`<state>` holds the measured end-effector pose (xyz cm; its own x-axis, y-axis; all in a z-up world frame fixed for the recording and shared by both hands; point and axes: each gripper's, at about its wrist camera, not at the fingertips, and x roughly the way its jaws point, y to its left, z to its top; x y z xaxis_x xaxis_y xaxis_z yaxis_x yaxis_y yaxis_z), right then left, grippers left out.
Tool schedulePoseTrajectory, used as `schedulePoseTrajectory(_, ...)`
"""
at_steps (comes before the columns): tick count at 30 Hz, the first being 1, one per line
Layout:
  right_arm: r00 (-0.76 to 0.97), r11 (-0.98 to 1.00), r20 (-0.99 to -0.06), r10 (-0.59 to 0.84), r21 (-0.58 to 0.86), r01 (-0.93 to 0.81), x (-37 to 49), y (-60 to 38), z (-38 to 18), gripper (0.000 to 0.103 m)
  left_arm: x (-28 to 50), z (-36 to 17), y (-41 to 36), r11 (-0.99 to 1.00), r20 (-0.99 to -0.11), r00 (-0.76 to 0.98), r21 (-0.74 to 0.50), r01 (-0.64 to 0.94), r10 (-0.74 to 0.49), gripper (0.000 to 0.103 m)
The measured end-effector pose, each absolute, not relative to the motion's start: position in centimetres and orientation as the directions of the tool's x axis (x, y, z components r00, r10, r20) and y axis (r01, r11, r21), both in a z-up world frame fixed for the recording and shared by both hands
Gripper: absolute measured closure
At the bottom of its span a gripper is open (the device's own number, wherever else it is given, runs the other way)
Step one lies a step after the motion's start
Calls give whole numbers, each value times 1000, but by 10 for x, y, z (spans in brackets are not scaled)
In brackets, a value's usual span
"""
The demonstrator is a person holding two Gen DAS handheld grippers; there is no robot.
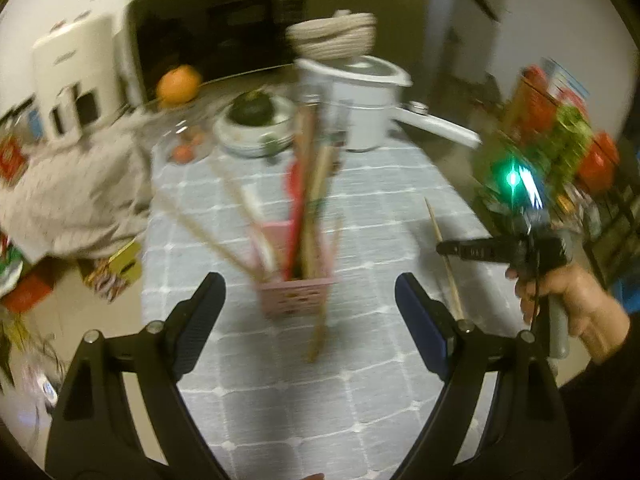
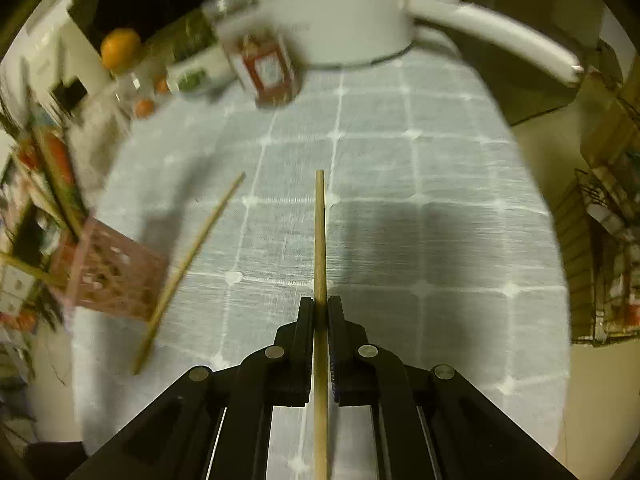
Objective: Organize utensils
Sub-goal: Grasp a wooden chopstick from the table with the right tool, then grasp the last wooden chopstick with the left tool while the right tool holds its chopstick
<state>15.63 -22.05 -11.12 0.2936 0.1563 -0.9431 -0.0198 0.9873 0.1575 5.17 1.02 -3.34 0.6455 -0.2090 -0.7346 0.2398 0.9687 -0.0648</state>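
I can't read any text from here. The red-labelled jar point(image 2: 267, 65) at eleven o'clock in my right wrist view and the colourful packages point(image 1: 560, 136) at two o'clock on the left are blurred.

Right gripper point(image 2: 320, 308): matt black plastic fingers with dull metal pivot pins, gripping a pale, smooth, unvarnished wooden chopstick point(image 2: 319, 232).

Left gripper point(image 1: 310, 300): the same matt black plastic, with finely ribbed pads point(image 1: 200, 312) looking rubbery.

Tablecloth point(image 2: 400, 184): grey-blue woven cloth, matt, showing coarse thread texture and a white stitched grid.

Second chopstick point(image 2: 188, 268): lying on the cloth, bare wood, slightly darker.

Pink utensil holder point(image 1: 294, 296): perforated plastic, looking semi-matt; blur is hiding finer finish.

White pot point(image 1: 356, 104): glossy, enamel-like, its handle point(image 2: 492, 32) catching highlights.

Jar point(image 2: 264, 64): clear glass with a paper label, blurred.
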Motion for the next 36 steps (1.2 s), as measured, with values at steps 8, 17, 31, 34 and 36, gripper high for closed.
schedulePoseTrajectory(8, 359, 965, -905, 230, 261, 39, 130, -262, -82, 97, 72, -44, -92, 904, -813, 551, 77, 420, -187, 20)
schedulePoseTrajectory(17, 348, 951, -902, 256, 299, 76, 126, -303, -81, 96, 181, -104, -150, 913, -946, 322, 91, 397, -46, 48)
schedulePoseTrajectory(31, 328, 938, -893, 309, 342, 47, 131, -320, -84, 96, 259, -195, -145, 917, -971, 153, 227, 328, 185, 69)
schedulePoseTrajectory(34, 330, 936, -889, 317, 349, 41, 128, -320, -82, 96, 266, -201, -138, 934, -976, 131, 206, 293, 174, 69)
schedulePoseTrajectory(36, 332, 934, -886, 323, 355, 38, 127, -320, -80, 96, 269, -200, -133, 948, -983, 109, 170, 270, 145, 69)
